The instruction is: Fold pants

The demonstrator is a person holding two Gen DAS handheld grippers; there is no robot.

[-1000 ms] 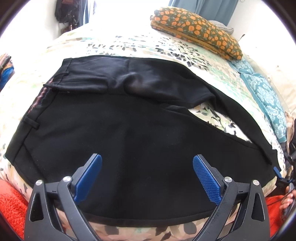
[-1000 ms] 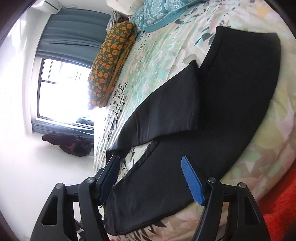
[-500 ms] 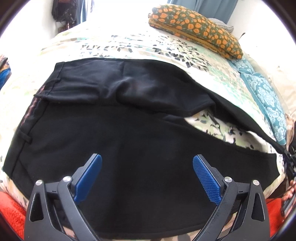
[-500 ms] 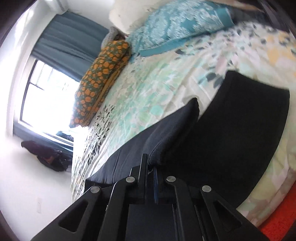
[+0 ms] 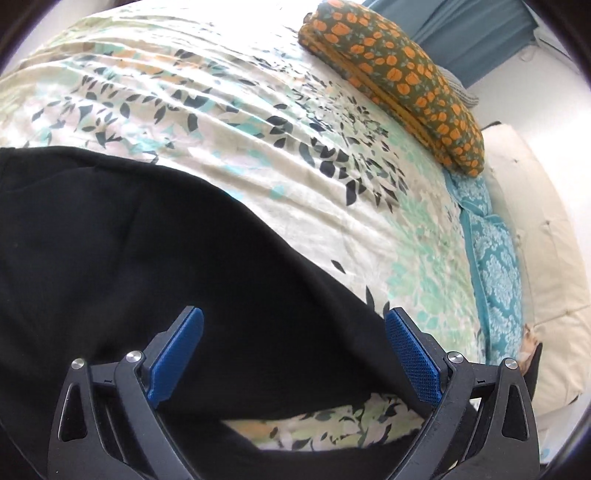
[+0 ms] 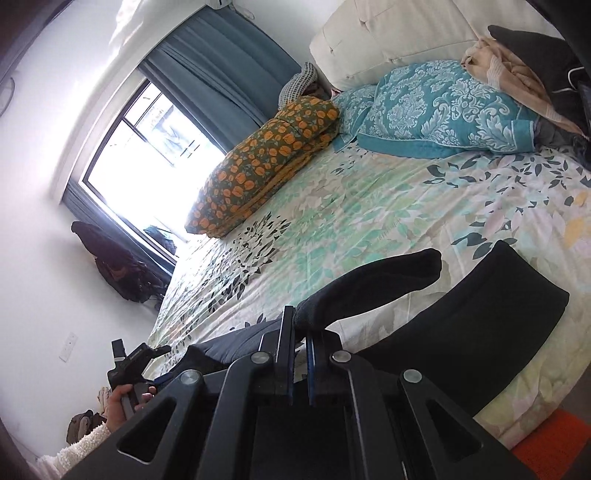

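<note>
Black pants (image 5: 147, 277) lie on the floral bedspread (image 5: 295, 155). My left gripper (image 5: 295, 354) is open just above the upper leg, with blue pads (image 5: 410, 354) either side of the black cloth. My right gripper (image 6: 300, 336) is shut on the upper pant leg (image 6: 369, 288) and holds it lifted off the bed. The lower leg (image 6: 461, 332) lies flat near the bed's front edge. The left gripper (image 6: 133, 362) also shows in the right wrist view, in a hand at the lower left.
An orange-flowered folded quilt (image 5: 399, 81) and teal pillows (image 6: 443, 110) lie at the head of the bed by a cream headboard (image 6: 388, 33). A window with blue curtains (image 6: 221, 74) is beyond. Orange fabric (image 6: 554, 439) lies below the bed edge.
My right gripper has closed on the upper pant leg and raised it off the bed. My left gripper has moved forward over the pants, staying open.
</note>
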